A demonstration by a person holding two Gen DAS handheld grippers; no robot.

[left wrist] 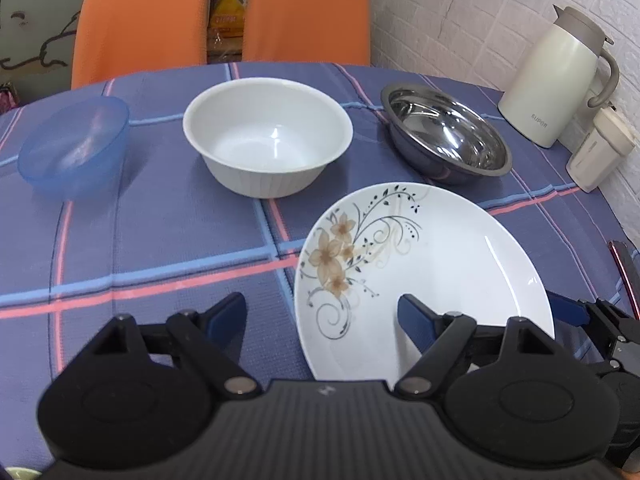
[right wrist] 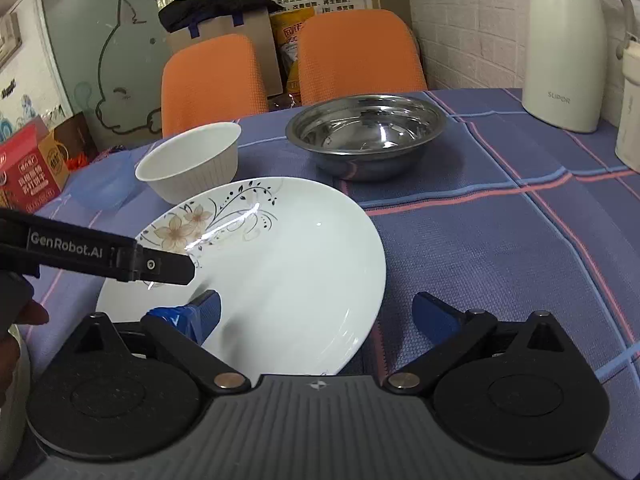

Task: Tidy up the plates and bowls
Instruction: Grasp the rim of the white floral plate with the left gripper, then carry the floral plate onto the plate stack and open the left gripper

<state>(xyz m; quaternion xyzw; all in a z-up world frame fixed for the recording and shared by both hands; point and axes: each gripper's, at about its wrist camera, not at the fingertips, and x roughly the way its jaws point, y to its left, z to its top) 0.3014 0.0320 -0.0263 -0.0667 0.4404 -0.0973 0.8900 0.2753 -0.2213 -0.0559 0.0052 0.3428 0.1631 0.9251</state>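
So far nothing is stacked: my left gripper (left wrist: 322, 314) and right gripper (right wrist: 316, 314), fingers wide, flank the floral plate (right wrist: 280, 264), with three bowls apart across the upper frame.

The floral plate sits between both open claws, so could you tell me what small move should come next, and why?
Probably close the right claw on the floral plate: its fingers straddle the near-right rim and nothing is gripped. The left claw straddles the opposite rim.
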